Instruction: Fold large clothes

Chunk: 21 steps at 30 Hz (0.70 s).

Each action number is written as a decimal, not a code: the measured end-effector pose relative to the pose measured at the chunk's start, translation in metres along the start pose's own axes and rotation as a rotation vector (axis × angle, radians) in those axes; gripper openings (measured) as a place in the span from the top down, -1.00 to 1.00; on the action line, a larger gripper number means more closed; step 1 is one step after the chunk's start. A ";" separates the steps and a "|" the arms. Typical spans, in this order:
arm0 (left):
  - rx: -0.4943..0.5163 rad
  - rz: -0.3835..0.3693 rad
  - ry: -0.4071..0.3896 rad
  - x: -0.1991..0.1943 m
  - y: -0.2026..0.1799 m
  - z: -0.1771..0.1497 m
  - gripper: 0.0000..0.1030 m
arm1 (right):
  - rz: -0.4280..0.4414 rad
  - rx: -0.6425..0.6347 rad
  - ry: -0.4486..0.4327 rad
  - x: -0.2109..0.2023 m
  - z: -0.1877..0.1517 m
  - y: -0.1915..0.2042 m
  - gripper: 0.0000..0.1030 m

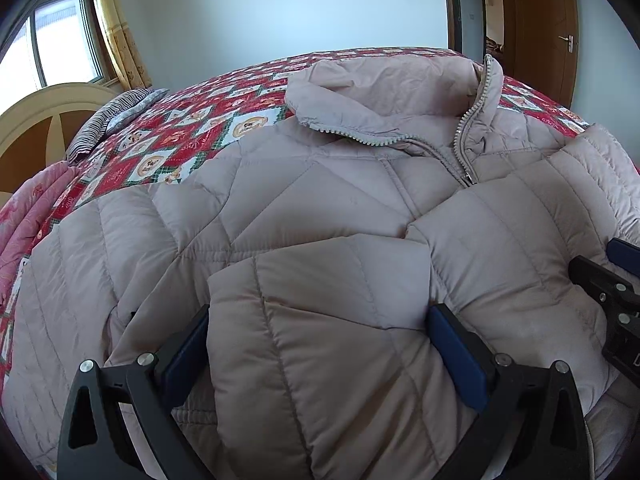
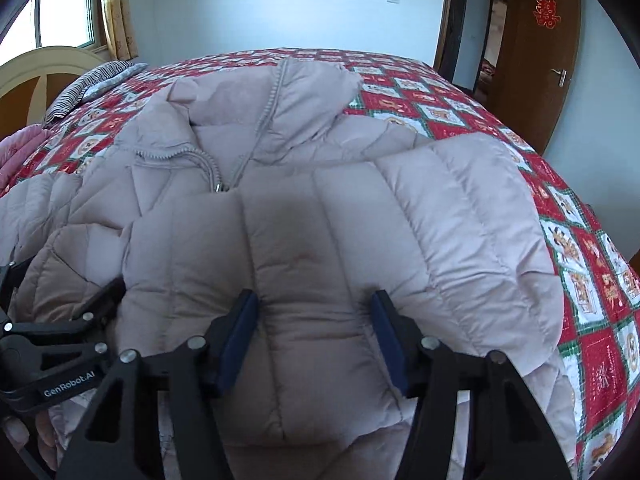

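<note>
A pale pink quilted puffer jacket [image 1: 320,184] lies front up on the bed, collar and zipper [image 1: 464,148] toward the far side; it also shows in the right wrist view [image 2: 304,216]. My left gripper [image 1: 320,344] has its jaws wide apart around a thick fold of jacket fabric, blue pads [image 1: 460,360] at either side of it. My right gripper [image 2: 316,340] is narrower and pinches a bunched fold of the jacket between its blue pads [image 2: 240,336]. Each gripper shows at the edge of the other's view: the right one [image 1: 612,300], the left one [image 2: 52,352].
The bed carries a red patterned quilt [image 1: 180,136], also seen in the right wrist view [image 2: 592,280]. A striped pillow [image 1: 112,120] and a pink blanket [image 1: 28,220] lie at the left by the headboard [image 1: 40,120]. A brown door [image 2: 536,60] stands at the right.
</note>
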<state>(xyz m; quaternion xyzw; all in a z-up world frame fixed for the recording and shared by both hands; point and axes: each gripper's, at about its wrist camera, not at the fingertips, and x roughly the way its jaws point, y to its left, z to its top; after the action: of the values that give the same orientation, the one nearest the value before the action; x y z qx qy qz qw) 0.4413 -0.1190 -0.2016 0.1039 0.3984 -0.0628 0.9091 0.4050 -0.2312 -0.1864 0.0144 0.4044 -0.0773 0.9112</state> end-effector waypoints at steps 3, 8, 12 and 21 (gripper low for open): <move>0.001 0.001 -0.001 0.000 0.000 0.000 -0.98 | -0.001 0.000 0.007 0.005 -0.001 0.002 -0.18; 0.002 0.003 -0.001 0.000 0.001 0.000 -0.98 | -0.018 -0.012 0.002 0.006 -0.003 0.007 -0.23; 0.004 0.005 -0.002 0.000 0.000 0.000 -0.98 | -0.037 -0.028 0.000 0.007 -0.003 0.007 -0.23; -0.012 -0.002 -0.026 -0.014 0.008 -0.001 -0.98 | -0.032 -0.017 -0.018 0.007 -0.008 0.005 -0.25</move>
<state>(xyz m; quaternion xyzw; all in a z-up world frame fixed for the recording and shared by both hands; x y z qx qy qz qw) 0.4328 -0.1108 -0.1904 0.0972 0.3871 -0.0626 0.9148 0.4050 -0.2262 -0.1971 -0.0007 0.3968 -0.0887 0.9136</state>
